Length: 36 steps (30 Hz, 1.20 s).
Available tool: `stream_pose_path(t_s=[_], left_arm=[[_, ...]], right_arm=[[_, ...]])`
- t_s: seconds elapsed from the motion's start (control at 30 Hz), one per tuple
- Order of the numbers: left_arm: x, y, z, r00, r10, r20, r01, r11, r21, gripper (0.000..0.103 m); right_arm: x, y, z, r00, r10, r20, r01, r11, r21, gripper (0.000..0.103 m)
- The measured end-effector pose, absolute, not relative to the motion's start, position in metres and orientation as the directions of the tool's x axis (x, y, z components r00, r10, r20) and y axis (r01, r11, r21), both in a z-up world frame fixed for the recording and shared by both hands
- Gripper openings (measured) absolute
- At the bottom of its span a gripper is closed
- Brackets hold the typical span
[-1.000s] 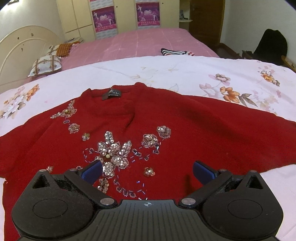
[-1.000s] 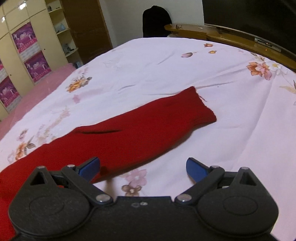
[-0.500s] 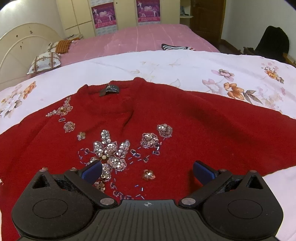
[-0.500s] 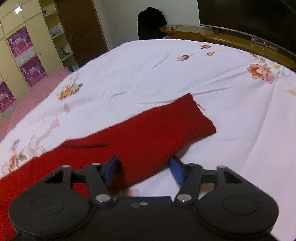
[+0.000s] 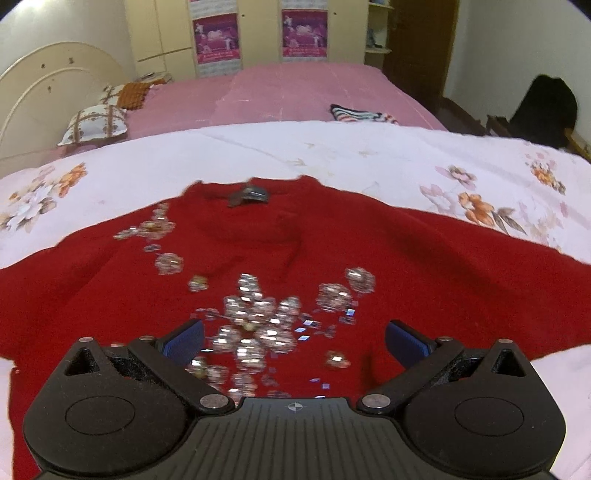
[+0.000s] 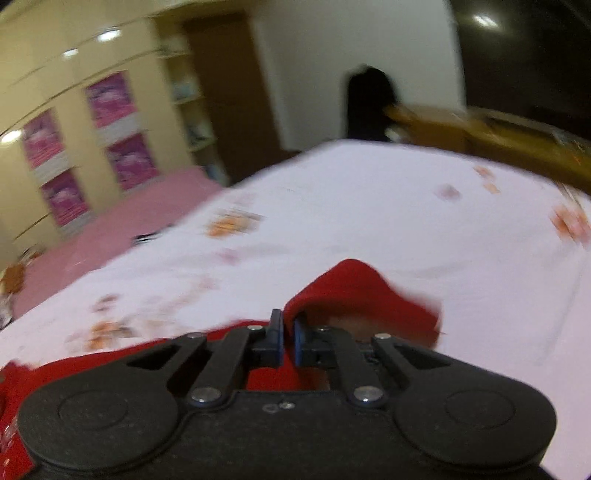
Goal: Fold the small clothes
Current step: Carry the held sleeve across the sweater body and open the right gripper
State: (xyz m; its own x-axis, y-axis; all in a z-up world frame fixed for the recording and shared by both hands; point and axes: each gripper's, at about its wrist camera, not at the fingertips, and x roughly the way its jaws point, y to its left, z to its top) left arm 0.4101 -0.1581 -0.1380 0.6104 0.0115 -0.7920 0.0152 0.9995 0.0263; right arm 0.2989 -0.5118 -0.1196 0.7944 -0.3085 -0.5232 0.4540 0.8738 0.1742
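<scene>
A red sweater (image 5: 369, 251) with silver sequin flowers (image 5: 258, 325) lies flat, front up, on the white floral bedspread (image 5: 258, 155). My left gripper (image 5: 293, 338) is open and empty, hovering over the sweater's chest. My right gripper (image 6: 288, 332) is shut on the sweater's sleeve (image 6: 354, 291) and holds it lifted off the bedspread (image 6: 406, 206); the cuff end droops beyond the fingers. The right wrist view is blurred by motion.
A pink bed (image 5: 295, 92) with pillows (image 5: 96, 122) and a striped garment (image 5: 354, 112) lies beyond. Wardrobes with purple posters (image 5: 303, 33) stand at the back. A dark bag (image 5: 543, 107) sits at the right, by a wooden bed frame (image 6: 480, 129).
My right gripper closed on the sleeve and lifted it, swinging left. My left gripper shifted slightly over the sweater and stayed open.
</scene>
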Motion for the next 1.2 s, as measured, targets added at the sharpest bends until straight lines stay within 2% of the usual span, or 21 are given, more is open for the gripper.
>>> stream_pose_path(t_s=[0.2,0.37,0.47,0.5,0.57,0.63,0.77,0.93,1.1,1.2], left_arm=[[0.404,-0.106,-0.124,0.632,0.058,-0.773,-0.072,0.997,0.015,0.103],[0.396,-0.054,-0.121,0.63,0.075,-0.773,-0.134,0.991,-0.013,0.103],[0.393,-0.027,-0.123,0.621,0.045,-0.782,-0.158,0.985,-0.069,0.103],[0.392,-0.021,-0.125,0.618,0.032,-0.785,-0.159,0.984,-0.085,0.103],[0.392,-0.016,-0.129,0.61,0.007,-0.793,-0.15,0.983,-0.106,0.103],[0.393,-0.015,-0.134,0.597,-0.04,-0.802,-0.126,0.982,-0.142,0.103],[0.395,-0.028,-0.138,0.583,-0.123,-0.803,-0.055,0.98,-0.191,0.103],[0.386,-0.075,-0.139,0.583,-0.184,-0.791,0.074,0.982,-0.173,0.103],[0.39,-0.12,-0.149,0.589,-0.133,-0.797,0.115,0.99,-0.081,0.103],[0.394,-0.126,-0.156,0.608,-0.197,-0.769,0.129,0.98,-0.149,0.103]], right_arm=[[0.338,-0.395,-0.097,0.875,-0.028,-0.484,0.135,0.973,0.188,0.006],[0.36,-0.289,-0.116,0.819,0.223,-0.529,-0.111,0.966,0.234,0.006],[0.372,-0.24,-0.14,0.75,0.3,-0.59,-0.191,0.952,0.24,0.007],[0.375,-0.228,-0.149,0.724,0.309,-0.616,-0.211,0.95,0.229,0.01],[0.379,-0.21,-0.164,0.686,0.291,-0.667,-0.23,0.956,0.18,0.034],[0.375,-0.212,-0.164,0.681,0.289,-0.673,-0.238,0.956,0.17,0.047],[0.359,-0.226,-0.15,0.694,0.308,-0.651,-0.244,0.951,0.19,0.048],[0.331,-0.266,-0.144,0.741,0.206,-0.639,-0.152,0.979,0.138,0.054],[0.32,-0.297,-0.152,0.756,0.143,-0.639,-0.071,0.988,0.137,0.055],[0.311,-0.309,-0.154,0.762,0.109,-0.639,-0.034,0.991,0.129,0.057]])
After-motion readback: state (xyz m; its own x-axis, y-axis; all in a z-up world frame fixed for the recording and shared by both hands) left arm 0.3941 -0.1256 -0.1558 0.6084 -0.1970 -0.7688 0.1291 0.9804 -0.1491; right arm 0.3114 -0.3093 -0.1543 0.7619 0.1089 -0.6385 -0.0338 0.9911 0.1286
